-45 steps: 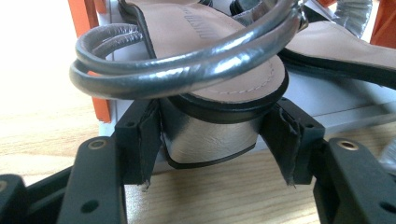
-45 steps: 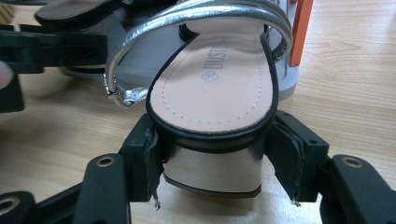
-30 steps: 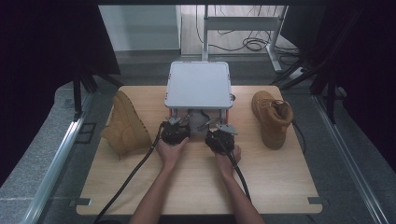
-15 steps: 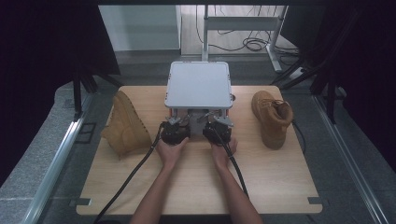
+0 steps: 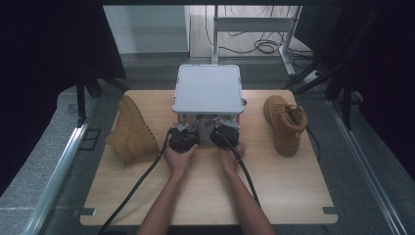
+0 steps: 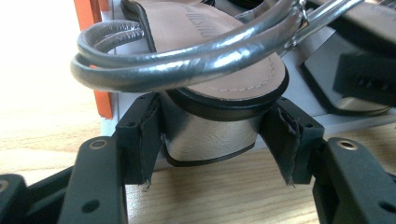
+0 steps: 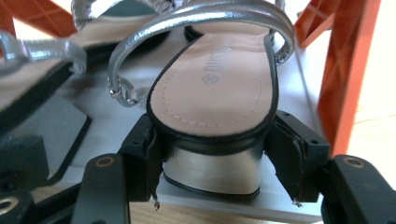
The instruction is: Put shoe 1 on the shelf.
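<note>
A pair of silver-strapped sandals with tan insoles and silver block heels stands on the white lower shelf of a small rack (image 5: 208,88). In the left gripper view, the left gripper (image 6: 215,140) has its pads against both sides of one sandal's heel (image 6: 210,135). In the right gripper view, the other sandal (image 7: 215,88) points away from me, and the right gripper (image 7: 215,158) is shut on its heel (image 7: 212,170). From above, both grippers, left (image 5: 186,128) and right (image 5: 222,128), reach under the rack's white top side by side.
The rack has orange legs (image 7: 348,70) close beside the right gripper. A tan boot (image 5: 131,132) lies on the wooden table (image 5: 205,196) to the left, and another tan boot (image 5: 285,122) stands to the right. Cables trail back from both grippers.
The right hand has moved forward and a little left, bringing its gripper under the rack beside the left one. The left hand has stayed put.
</note>
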Available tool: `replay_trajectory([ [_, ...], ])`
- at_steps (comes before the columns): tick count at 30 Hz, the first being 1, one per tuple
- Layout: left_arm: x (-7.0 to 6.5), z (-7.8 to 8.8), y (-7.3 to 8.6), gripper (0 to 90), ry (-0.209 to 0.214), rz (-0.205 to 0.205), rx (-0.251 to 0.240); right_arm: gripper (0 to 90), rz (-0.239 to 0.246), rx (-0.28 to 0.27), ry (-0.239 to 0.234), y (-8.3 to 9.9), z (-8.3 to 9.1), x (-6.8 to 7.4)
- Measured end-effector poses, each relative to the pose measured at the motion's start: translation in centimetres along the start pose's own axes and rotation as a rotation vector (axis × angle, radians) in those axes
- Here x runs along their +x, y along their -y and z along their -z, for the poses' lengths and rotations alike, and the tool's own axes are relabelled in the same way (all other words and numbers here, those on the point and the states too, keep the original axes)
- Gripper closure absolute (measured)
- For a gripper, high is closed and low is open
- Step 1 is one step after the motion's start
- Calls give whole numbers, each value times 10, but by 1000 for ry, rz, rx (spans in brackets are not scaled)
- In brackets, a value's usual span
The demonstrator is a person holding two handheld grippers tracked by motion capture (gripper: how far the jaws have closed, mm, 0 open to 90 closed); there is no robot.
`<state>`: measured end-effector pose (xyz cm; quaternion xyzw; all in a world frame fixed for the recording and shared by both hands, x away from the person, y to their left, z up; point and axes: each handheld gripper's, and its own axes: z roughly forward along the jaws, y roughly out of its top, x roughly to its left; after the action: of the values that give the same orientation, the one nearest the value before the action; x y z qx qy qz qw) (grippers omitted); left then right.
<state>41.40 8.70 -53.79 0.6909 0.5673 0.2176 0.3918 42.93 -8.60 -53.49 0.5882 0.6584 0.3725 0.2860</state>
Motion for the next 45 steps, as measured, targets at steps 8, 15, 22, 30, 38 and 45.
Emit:
replay_trajectory([
  [8, 3, 8, 2, 324, 31, -15, -4, 269, -9, 4, -82, -2, 12, -9],
  [15, 9, 45, 7, 317, 35, -22, -98, 349, 16, -58, -177, -1, 43, -29],
  [22, 22, 50, 11, 659, -18, -4, -95, 613, 0, -113, -160, 1, 52, -48],
  [30, 28, 38, 1, 873, -10, -10, -53, 878, 15, -66, -154, 4, 34, -52],
  [38, 27, 27, -1, 896, 34, -2, -34, 896, 63, -36, -126, 5, 19, -41],
  [45, 16, 23, -5, 896, 46, -16, -23, 898, 77, -32, -106, 6, 17, -39],
])
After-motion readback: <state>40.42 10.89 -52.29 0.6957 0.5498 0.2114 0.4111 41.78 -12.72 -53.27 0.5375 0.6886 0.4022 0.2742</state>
